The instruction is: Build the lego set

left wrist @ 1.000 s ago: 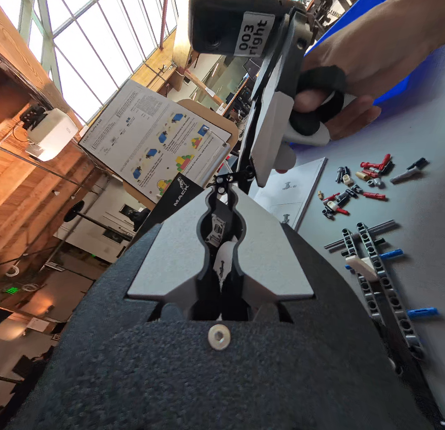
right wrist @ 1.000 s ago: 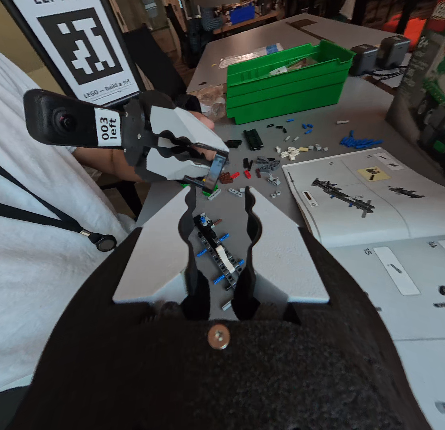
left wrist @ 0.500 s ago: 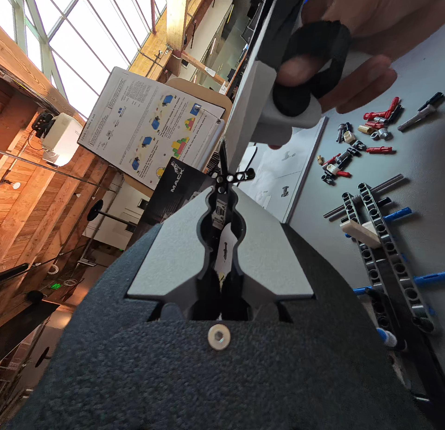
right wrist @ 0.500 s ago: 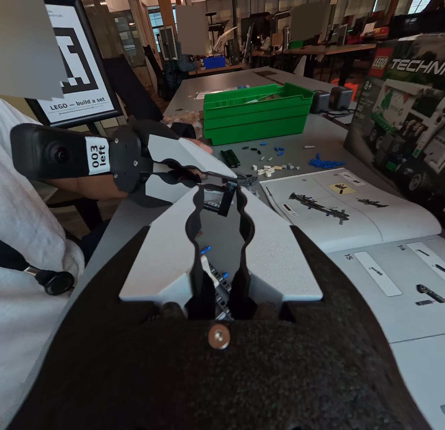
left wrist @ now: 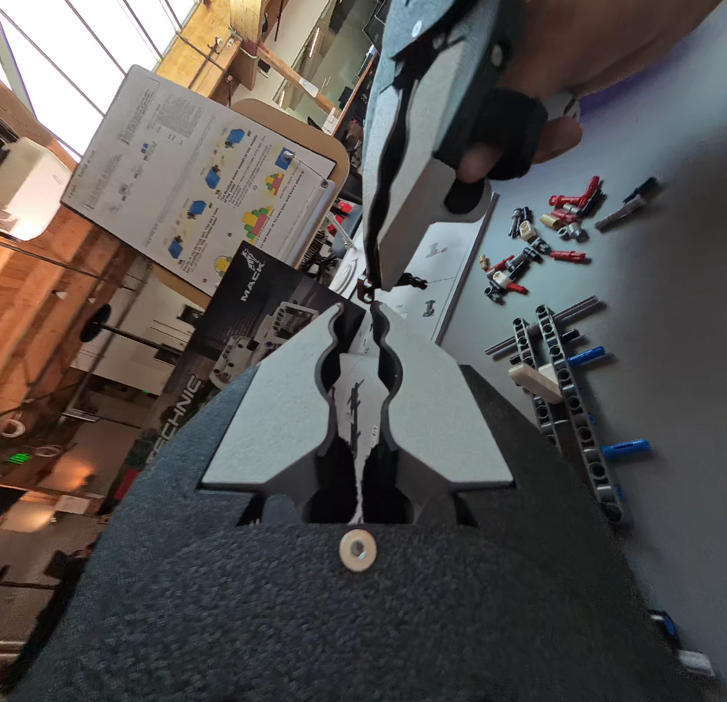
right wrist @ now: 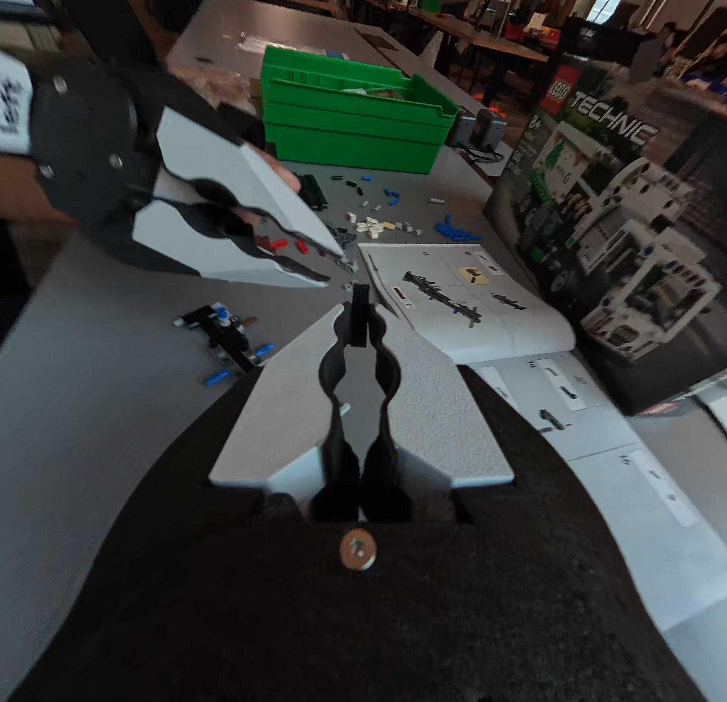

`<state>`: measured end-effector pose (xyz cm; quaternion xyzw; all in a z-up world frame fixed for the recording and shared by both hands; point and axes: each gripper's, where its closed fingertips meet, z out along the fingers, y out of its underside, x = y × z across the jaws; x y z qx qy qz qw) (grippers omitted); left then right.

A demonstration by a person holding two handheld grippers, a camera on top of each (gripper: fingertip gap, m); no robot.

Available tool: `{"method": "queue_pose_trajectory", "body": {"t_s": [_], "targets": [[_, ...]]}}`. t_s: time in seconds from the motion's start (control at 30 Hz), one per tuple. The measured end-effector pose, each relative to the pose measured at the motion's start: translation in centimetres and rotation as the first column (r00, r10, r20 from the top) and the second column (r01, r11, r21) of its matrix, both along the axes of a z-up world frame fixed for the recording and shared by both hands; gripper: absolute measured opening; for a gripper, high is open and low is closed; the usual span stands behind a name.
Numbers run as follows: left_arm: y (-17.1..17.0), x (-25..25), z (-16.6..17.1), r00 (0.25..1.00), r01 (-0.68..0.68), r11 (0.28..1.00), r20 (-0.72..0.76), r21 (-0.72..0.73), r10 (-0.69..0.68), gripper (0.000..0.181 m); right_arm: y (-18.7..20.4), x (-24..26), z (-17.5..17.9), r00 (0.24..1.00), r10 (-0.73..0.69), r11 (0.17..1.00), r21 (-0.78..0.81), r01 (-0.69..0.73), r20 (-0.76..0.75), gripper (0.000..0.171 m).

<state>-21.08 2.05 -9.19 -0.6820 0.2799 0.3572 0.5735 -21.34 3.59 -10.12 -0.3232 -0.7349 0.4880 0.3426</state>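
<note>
Black, a small lego piece [right wrist: 358, 316] is pinched upright between the tips of the right claw [right wrist: 358, 309], raised above the counter [right wrist: 98, 368]. Just beyond it the left claw [right wrist: 334, 268] is seen with its tips slightly parted and nothing clearly held. A half-built beam assembly with blue pins [right wrist: 228, 341] is left lying toward the counter's left edge, an open instruction booklet [right wrist: 491, 313] is spread to the right, and loose parts [right wrist: 373, 225] are scattered before a green bin [right wrist: 354, 132] further back
</note>
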Motion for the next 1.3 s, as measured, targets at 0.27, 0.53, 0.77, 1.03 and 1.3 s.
{"method": "queue_pose_trajectory", "body": {"t_s": [0.27,0.53,0.77,1.03,1.3], "targets": [[-0.4,0.7,-0.8,0.957,0.161,0.973,0.267,-0.168,-0.112,0.025,-0.7,0.6,0.3,0.931,0.082,0.812,0.566,0.145,-0.357,0.004],[-0.4,0.8,-1.4,0.922,0.215,0.95,0.368,-0.225,-0.122,0.022,-1.2,0.7,-0.6,0.929,0.12,0.801,0.587,0.118,-0.351,0.005],[-0.5,1.4,-2.1,0.845,0.31,0.922,0.511,-0.232,-0.155,0.014,-2.3,0.9,-1.0,0.916,0.167,0.759,0.64,0.117,-0.365,0.005],[-0.4,1.0,-2.0,0.777,0.325,0.92,0.617,-0.221,-0.126,0.021,-1.8,0.9,0.0,0.881,0.157,0.752,0.632,0.186,-0.446,0.005],[-0.4,1.9,-1.8,0.63,0.399,0.898,0.767,-0.186,-0.121,0.015,-1.2,0.5,-0.6,0.912,0.098,0.782,0.597,0.177,-0.399,0.005]]}}
